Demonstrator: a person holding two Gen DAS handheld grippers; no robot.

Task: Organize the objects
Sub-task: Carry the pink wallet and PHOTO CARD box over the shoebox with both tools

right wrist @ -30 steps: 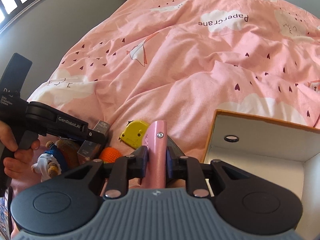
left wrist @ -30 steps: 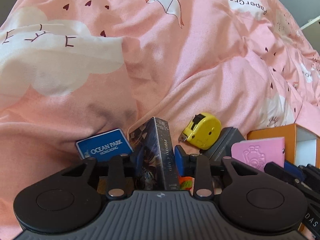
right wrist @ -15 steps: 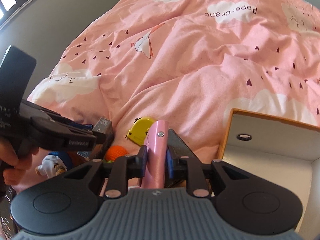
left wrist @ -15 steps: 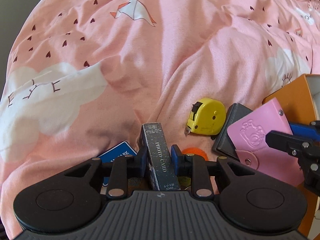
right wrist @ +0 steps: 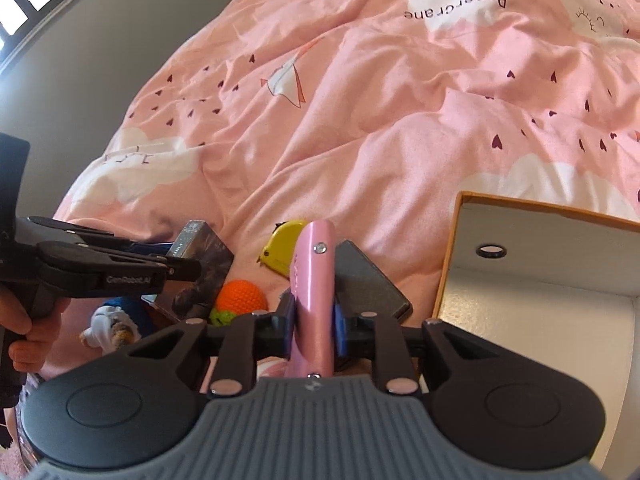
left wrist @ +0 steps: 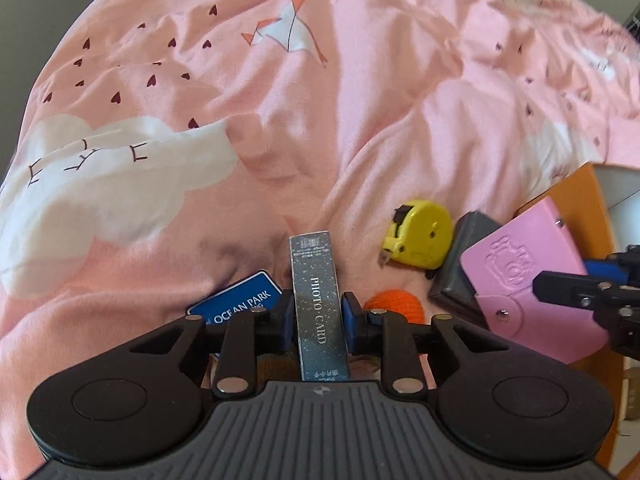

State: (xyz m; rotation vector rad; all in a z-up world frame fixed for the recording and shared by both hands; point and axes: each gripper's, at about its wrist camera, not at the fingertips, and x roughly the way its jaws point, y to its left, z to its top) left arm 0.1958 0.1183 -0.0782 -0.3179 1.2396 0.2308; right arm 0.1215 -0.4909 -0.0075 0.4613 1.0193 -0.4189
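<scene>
My left gripper (left wrist: 316,316) is shut on a dark starry box marked PHOTO CARD (left wrist: 318,304), held edge-up above the bed; it also shows in the right wrist view (right wrist: 200,264). My right gripper (right wrist: 314,320) is shut on a pink card holder (right wrist: 314,280), seen flat in the left wrist view (left wrist: 528,272). An orange-walled box with a white inside (right wrist: 540,280) lies open to the right of it. A yellow tape measure (left wrist: 420,236), a grey case (left wrist: 460,264), an orange knitted ball (left wrist: 396,306) and a blue OCEAN PARK card (left wrist: 236,304) lie on the bed.
A pink printed duvet (left wrist: 320,120) covers the bed. A small figure in blue and white (right wrist: 116,320) lies under the left gripper in the right wrist view. A grey wall (right wrist: 80,60) runs along the bed's left side.
My left gripper has lifted and turned right with the photo card box. My right gripper has risen a little with the pink card holder, and the open box looks nearer.
</scene>
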